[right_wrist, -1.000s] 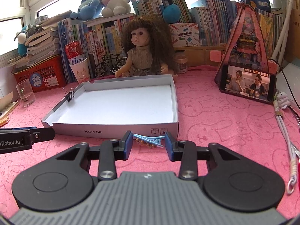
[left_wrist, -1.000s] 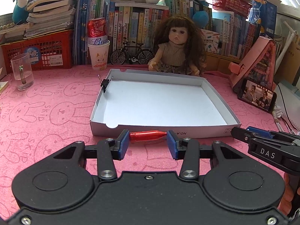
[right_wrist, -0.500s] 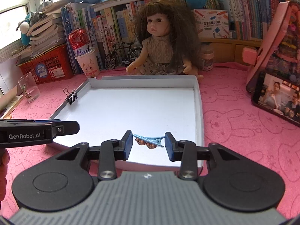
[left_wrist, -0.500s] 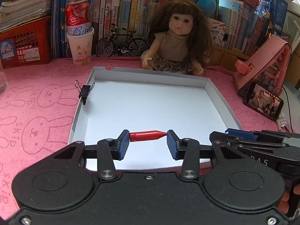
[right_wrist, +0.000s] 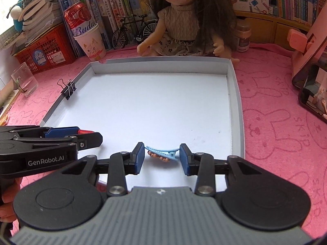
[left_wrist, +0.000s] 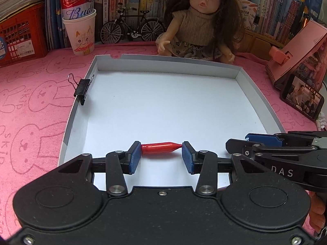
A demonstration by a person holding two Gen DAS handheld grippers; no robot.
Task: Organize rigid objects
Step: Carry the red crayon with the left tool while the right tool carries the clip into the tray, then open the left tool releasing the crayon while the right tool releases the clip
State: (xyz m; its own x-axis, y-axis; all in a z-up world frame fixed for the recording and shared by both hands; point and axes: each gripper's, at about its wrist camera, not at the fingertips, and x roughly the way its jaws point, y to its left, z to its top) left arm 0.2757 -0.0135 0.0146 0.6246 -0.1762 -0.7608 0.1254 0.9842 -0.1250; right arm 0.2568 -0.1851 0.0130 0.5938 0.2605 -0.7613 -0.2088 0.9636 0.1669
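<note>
1. The left claw [left_wrist: 161, 156] is clamped end to end on a red pen-cap-like piece [left_wrist: 160, 148], held above the near part of the shallow white box lid [left_wrist: 256, 96]; what the piece really is cannot be told.
2. The right claw [right_wrist: 162, 158] is clamped on a light-blue hair clip [right_wrist: 161, 152]; something brown under the clip is too small to make out.
3. Each claw hides the lid's near wall in its own view.
4. A black binder clip [left_wrist: 82, 88] grips the lid's left wall.
5. The doll [left_wrist: 201, 18] sits on the pink tabletop [left_wrist: 36, 94] just behind the lid, its head partly cut off in the right wrist view.
6. A phone [left_wrist: 302, 100] at the right is cut off by the frame edge.
</note>
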